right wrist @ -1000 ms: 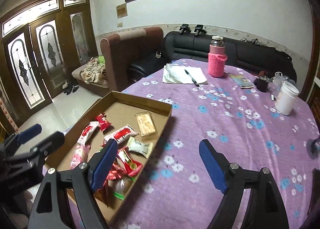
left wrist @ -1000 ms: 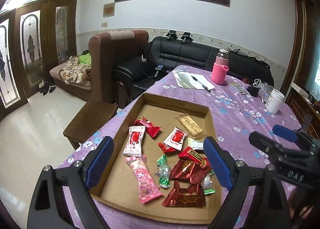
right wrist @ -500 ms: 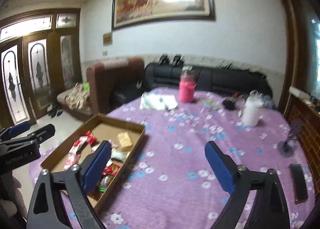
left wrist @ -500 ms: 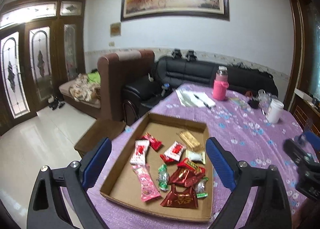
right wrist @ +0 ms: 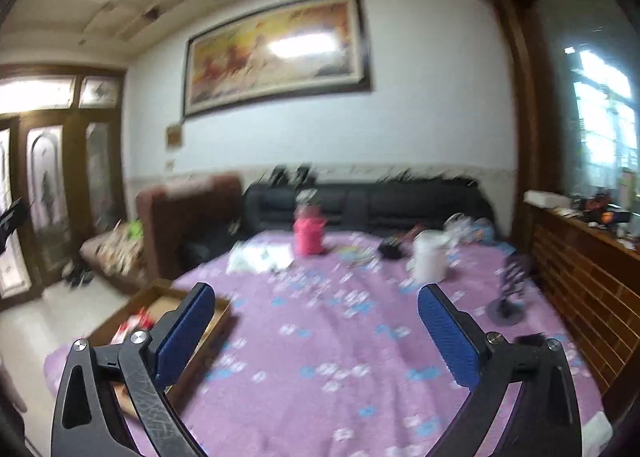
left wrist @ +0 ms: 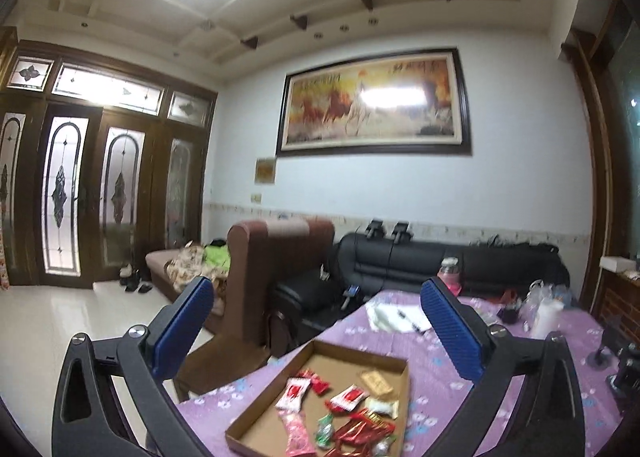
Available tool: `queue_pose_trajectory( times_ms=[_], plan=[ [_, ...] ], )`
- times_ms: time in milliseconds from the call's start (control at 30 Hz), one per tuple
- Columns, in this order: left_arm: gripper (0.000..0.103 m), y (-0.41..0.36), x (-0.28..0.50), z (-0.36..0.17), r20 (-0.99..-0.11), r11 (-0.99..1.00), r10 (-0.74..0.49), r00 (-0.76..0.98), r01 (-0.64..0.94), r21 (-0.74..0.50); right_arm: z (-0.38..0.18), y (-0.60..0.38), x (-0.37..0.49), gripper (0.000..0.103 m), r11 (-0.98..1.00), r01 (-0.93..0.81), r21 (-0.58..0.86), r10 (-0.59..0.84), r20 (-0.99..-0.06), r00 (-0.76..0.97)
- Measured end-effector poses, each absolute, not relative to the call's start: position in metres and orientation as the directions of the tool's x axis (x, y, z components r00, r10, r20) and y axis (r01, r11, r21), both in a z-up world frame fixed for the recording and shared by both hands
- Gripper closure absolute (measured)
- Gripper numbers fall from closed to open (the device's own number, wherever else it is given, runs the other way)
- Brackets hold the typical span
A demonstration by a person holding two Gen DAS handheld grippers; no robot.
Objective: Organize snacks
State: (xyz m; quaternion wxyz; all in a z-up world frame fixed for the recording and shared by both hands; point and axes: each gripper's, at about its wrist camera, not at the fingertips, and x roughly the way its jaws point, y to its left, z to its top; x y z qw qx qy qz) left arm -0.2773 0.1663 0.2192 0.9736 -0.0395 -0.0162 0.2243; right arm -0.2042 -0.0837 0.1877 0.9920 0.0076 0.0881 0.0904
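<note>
The wrapped snacks (left wrist: 340, 413) are all lying gathered in the shallow brown cardboard tray (left wrist: 402, 393) at the near left edge of the purple flowered worktop (right wrist: 340, 337); none is seen outside, so sorting is judged finished. Both the left gripper (left wrist: 316, 321) and right gripper (right wrist: 316, 321) are being held high, jaws wide apart and empty, with open room beneath.

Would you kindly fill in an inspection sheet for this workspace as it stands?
Surface: table under a purple floral cloth.
Job's things: wrapped snacks lying loose in a shallow cardboard tray.
Clutter: pink bottle, white cup, papers with a pen.
Grippers: left gripper and right gripper open, empty, raised above the table.
Cables: nothing seen.
Surroundings: black sofa, brown armchair, framed painting.
</note>
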Motion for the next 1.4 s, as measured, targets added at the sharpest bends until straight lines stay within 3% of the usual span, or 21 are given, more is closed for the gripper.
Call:
queue_pose_trajectory(
  times_ms=[167,333,567,733,1400],
  plan=[
    [0.0,0.144,-0.275,0.221,0.044,0.929,0.368,0.929,-0.366,-0.051,0.193,-0.101,-0.215,0.001,0.994,-0.105,-0.021,0.1,-0.145,0.984],
    [0.0,0.126,-0.235,0.202,-0.123,0.953,0.302,0.945,-0.302,0.019,0.166,-0.101,-0.201,0.001,0.993,-0.104,-0.05,0.089,-0.236,0.968],
    [0.0,0.116,-0.179,0.157,-0.355,0.967,0.25,0.901,-0.248,0.053,0.11,-0.101,-0.155,0.001,0.986,-0.158,-0.042,0.118,-0.49,0.864],
    [0.0,0.12,-0.159,0.133,-0.451,0.967,0.24,0.86,-0.25,0.038,0.095,-0.093,-0.146,0.001,0.979,-0.206,0.017,0.18,-0.552,0.814],
    [0.0,0.162,-0.145,0.109,-0.557,0.956,0.227,0.799,-0.293,-0.03,0.098,0.001,-0.149,0.0,0.92,-0.366,-0.139,0.225,-0.577,0.785]
  ],
)
